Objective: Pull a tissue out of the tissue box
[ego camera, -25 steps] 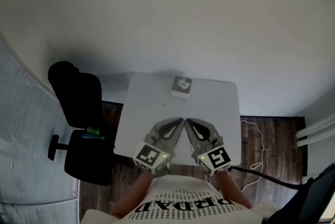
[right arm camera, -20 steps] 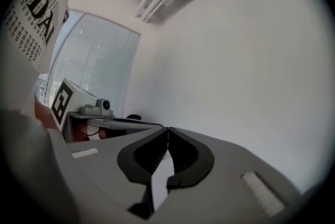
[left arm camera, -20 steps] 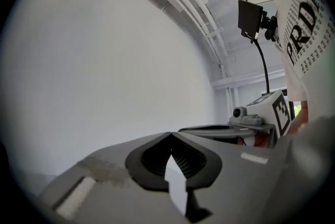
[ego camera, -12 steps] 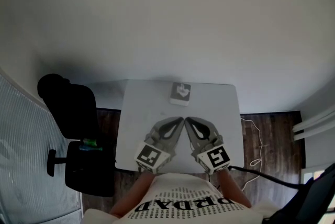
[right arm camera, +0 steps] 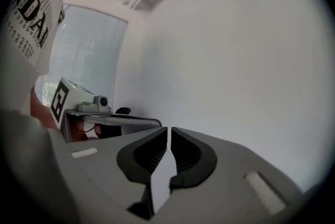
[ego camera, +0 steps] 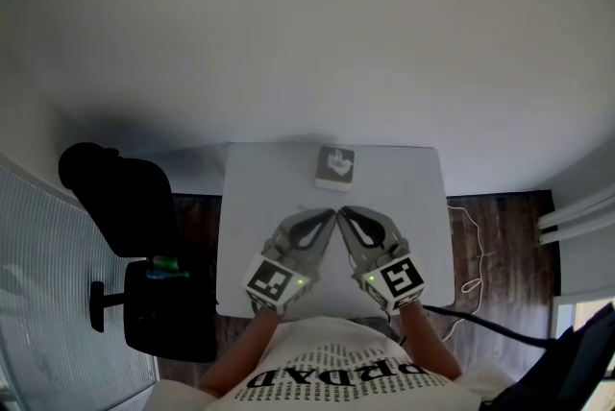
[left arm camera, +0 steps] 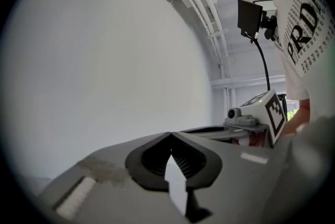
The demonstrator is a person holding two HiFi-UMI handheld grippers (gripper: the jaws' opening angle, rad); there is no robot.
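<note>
Left gripper (left arm camera: 170,134): jaws together, holding nothing.
Right gripper (right arm camera: 169,129): jaws just eased apart to a hairline slit, nothing between them.
Tips: side by side over the tabletop (ego camera: 259,198), aimed at 12 o'clock.
Tissue box (ego camera: 334,167): 12 o'clock from both tips, well apart, by the far edge, tissue (ego camera: 337,158) standing up.
Nearer hand: I judge neither; I'd reach straight ahead.
</note>
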